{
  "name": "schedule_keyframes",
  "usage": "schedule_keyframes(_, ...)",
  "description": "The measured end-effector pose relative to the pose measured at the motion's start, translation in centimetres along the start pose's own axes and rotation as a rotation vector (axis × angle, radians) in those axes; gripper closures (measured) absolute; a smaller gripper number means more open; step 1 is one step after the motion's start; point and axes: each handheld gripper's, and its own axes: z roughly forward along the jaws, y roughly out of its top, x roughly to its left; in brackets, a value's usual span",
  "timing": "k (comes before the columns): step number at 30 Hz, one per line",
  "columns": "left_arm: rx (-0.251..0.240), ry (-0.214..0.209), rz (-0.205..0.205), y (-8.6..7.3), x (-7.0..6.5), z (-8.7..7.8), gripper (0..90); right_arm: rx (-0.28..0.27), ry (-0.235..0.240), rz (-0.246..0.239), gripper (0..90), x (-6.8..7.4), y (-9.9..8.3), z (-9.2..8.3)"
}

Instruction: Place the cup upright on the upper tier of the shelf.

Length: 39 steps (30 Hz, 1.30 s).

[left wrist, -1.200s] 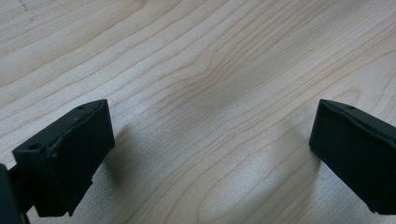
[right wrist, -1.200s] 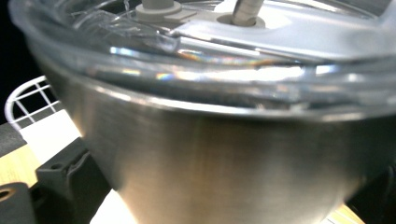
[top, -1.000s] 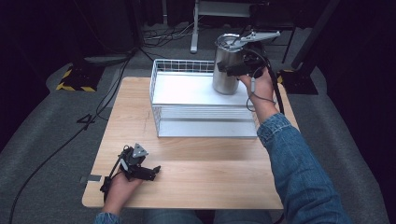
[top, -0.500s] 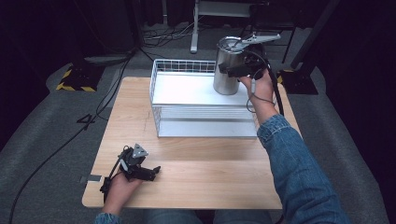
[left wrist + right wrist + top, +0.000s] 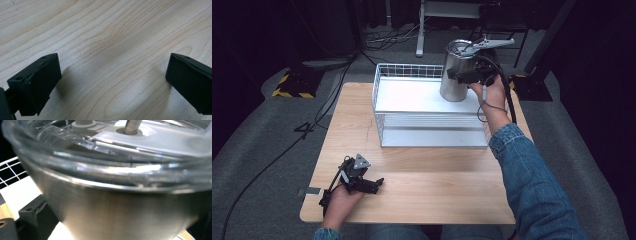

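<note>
Steel, one canister (image 5: 458,71) stands in the far right corner of the one white wire basket (image 5: 384,102); my right tongs (image 5: 460,76) seem clamped on it. My left tongs (image 5: 371,184) rest wide apart on the table (image 5: 437,180).

- No legible text, brand, label or number on the steel canister (image 5: 458,75) or its clear lid (image 5: 140,152).
- No marking readable on the white wire basket (image 5: 430,142) holding the canister.
- Yellow-and-black hazard striping, a sign without words, on a floor plate (image 5: 293,85) left of the basket.
- Wooden table (image 5: 422,190) in front of the basket: bare grain, no print.
</note>
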Motion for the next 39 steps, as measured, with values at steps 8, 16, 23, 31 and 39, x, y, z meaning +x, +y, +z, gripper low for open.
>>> schedule_keyframes(8,-0.002,0.001,0.001,0.0,0.0,0.0,0.6,-0.010,-0.005,0.007,2.4,0.0,-0.1,0.0)
schedule_keyframes(16,-0.001,0.003,0.000,0.0,0.0,0.0,0.6,-0.105,-0.001,-0.002,0.0,0.2,-0.2,-1.1)
schedule_keyframes(23,0.001,0.003,0.004,0.0,0.0,0.0,0.6,-0.098,0.000,-0.009,0.0,0.2,-0.7,-2.4)
schedule_keyframes(31,0.002,0.002,0.001,0.0,0.0,0.0,0.6,-0.089,0.010,-0.029,0.1,0.6,-1.5,-4.6)
schedule_keyframes(39,0.002,0.003,0.001,0.0,0.0,0.0,0.6,-0.102,0.054,-0.057,0.8,1.8,-2.4,-7.1)
